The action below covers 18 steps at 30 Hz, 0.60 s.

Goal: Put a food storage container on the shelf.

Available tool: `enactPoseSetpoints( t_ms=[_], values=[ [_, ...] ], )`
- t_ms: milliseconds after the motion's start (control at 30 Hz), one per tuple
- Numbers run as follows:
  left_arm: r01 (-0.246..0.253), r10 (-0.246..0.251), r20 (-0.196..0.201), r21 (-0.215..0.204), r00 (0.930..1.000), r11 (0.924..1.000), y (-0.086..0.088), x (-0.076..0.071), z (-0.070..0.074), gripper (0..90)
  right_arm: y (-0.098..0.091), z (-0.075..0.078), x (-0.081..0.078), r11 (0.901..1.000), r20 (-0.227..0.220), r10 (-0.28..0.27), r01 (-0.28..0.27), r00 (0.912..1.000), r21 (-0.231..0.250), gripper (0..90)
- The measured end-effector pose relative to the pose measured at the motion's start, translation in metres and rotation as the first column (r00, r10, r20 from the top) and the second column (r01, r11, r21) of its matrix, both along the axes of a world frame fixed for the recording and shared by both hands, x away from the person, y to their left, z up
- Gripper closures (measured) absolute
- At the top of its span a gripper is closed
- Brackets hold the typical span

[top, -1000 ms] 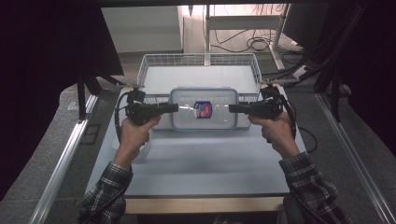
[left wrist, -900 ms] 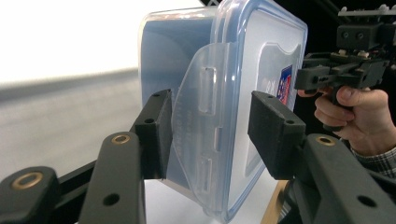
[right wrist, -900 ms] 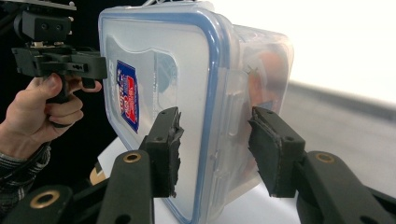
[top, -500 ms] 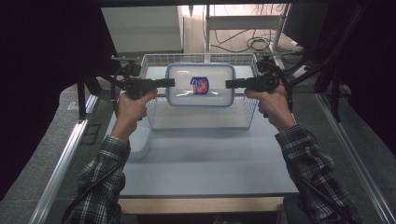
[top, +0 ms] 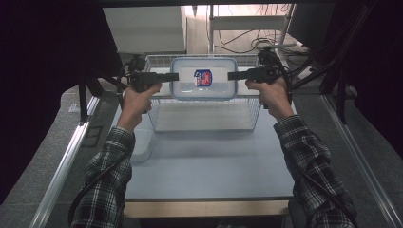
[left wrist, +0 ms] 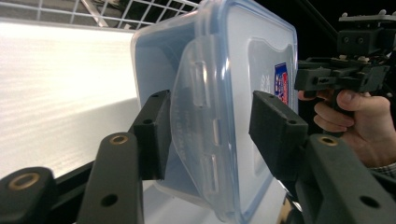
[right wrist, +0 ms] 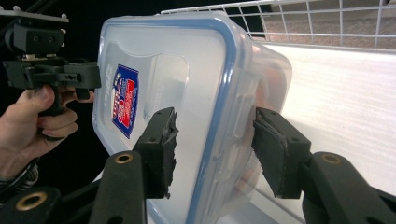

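1. The box (top: 204,77) is clear plastic with a blue-rimmed lid and a red-and-blue label on top. It hangs level in the air over the far side of the wire basket (top: 204,114), held at both short ends.
2. Your left gripper (top: 174,76) pinches the box's left end, one jaw on the lid, one under the base, across the latch flap.
3. Your right gripper (top: 232,75) pinches the right end the same way; its pads look worn.
4. Both your forearms reach far over the table (top: 209,166), hands raised, grippers pointing inward at each other.
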<state>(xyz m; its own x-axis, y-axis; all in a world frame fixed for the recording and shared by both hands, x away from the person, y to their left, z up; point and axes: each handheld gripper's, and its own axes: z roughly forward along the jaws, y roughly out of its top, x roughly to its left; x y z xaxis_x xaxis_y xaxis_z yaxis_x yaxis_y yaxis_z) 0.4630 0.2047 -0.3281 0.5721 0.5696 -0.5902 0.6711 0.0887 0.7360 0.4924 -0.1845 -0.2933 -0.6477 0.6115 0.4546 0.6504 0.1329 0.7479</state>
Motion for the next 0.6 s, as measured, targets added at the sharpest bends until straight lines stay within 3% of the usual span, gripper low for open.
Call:
enactPoseSetpoints(
  t_ms=[67,100,133,200,400,533,600],
  values=[
    [-0.006,0.007,-0.003,0.018,1.0,0.9998,-0.002,0.001,-0.001,46.9,0.0,-0.002,0.003,0.9999,-0.002,-0.005,0.005,1.0,0.011,49.9],
    [-0.022,0.022,-0.002,0.029,0.9998,0.9993,-0.003,0.003,-0.003,45.4,0.001,-0.001,0.004,0.9998,0.019,-0.021,0.02,0.9996,0.004,49.9],
    [-0.043,0.043,0.007,0.035,0.9991,0.9985,-0.003,0.003,-0.003,44.0,0.003,0.0,0.004,0.9978,0.047,-0.049,0.051,0.9977,-0.043,50.0],
    [-0.066,0.065,0.02,0.038,0.9977,0.9971,-0.002,0.004,-0.002,47.3,0.007,0.001,0.004,0.9939,0.077,-0.066,0.072,0.9949,-0.084,50.0],
    [-0.087,0.083,0.045,0.087,0.9955,0.9924,-0.006,0.005,0.002,47.4,0.012,0.001,0.007,0.989,0.108,-0.099,0.11,0.9892,-0.1,51.1],
    [-0.126,0.116,0.077,0.136,0.9902,0.9827,-0.008,0.001,0.006,46.6,0.013,0.003,0.001,0.9845,0.159,-0.107,0.127,0.9814,-0.121,56.5],
    [-0.147,0.131,0.098,0.179,0.9865,0.9728,-0.008,-0.001,0.01,47.1,0.012,0.005,-0.003,0.9866,0.172,-0.101,0.121,0.9799,-0.109,59.0]
  ],
)
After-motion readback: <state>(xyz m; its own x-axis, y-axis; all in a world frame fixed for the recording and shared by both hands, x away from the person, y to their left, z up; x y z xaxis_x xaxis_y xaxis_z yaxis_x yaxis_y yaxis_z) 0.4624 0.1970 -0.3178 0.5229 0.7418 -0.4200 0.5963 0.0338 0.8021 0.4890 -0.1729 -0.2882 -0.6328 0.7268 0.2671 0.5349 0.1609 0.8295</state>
